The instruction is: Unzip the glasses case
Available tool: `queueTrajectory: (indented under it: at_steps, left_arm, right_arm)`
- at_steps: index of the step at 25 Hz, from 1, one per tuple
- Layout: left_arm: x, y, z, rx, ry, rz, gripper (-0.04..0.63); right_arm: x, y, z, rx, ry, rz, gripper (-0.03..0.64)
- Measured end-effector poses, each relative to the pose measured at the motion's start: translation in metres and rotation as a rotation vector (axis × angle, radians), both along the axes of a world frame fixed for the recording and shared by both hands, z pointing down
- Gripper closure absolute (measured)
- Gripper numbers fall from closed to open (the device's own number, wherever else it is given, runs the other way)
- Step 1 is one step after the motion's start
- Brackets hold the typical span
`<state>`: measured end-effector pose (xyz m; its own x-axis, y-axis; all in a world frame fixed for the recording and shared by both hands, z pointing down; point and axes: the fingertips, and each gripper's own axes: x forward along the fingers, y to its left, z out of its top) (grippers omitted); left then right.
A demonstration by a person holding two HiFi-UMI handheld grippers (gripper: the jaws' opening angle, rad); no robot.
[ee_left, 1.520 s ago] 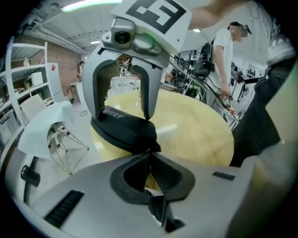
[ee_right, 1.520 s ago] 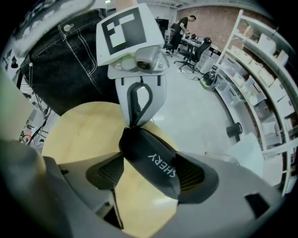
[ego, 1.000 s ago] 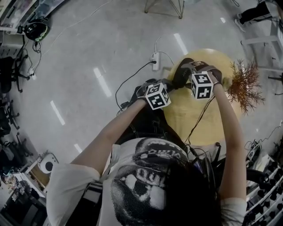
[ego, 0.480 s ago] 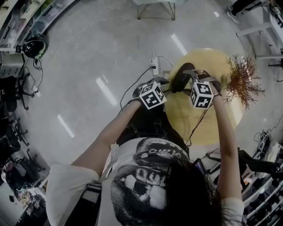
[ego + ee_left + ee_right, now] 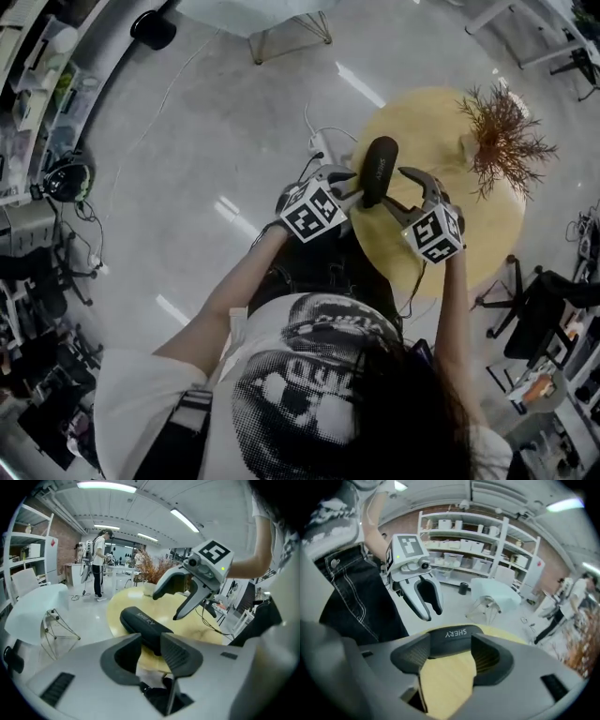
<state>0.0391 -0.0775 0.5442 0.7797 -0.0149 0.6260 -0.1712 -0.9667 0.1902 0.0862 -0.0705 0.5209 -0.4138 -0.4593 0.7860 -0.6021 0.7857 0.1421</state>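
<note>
Black glasses case [image 5: 379, 169], pale yellow table [image 5: 469, 234], grey left tool [image 5: 151, 638] and right tool [image 5: 451, 641], black-and-white marker cubes [image 5: 314, 211].

We find the glasses case [image 5: 379, 169] lying on the round table [image 5: 422, 131], close to its left edge in the head view. A dried branch [image 5: 502, 141] stands on the same table, well apart to the right of the case, near the far rim. On the floor [image 5: 187, 141] just left of the table lies a power strip [image 5: 317, 147]. Beyond the table stands a chair [image 5: 246, 11], and behind that chair, in the right gripper view, shelves [image 5: 464, 541] line the wall
</note>
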Motion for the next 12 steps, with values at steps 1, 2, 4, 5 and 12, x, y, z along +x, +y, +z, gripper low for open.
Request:
queueTrajectory:
  at_steps: [1, 2, 4, 5, 12]
  left_arm:
    - [0.004, -0.002, -0.004, 0.003, 0.01, 0.031, 0.462]
    - [0.008, -0.002, -0.008, 0.005, 0.017, 0.063, 0.464]
    - [0.017, -0.001, -0.014, 0.008, 0.03, 0.122, 0.466]
    - [0.021, -0.001, -0.017, 0.01, 0.037, 0.148, 0.469]
    - [0.048, 0.018, -0.04, -0.035, 0.115, 0.258, 0.48]
  right_arm:
    - [0.005, 0.001, -0.004, 0.018, -0.025, 0.08, 0.344]
    - [0.01, 0.002, -0.007, 0.04, -0.05, 0.163, 0.356]
    - [0.022, 0.006, -0.014, 0.088, -0.121, 0.336, 0.41]
    - [0.028, 0.008, -0.017, 0.107, -0.17, 0.422, 0.414]
    - [0.056, 0.062, -0.036, 0.2, -0.386, 0.868, 0.454]
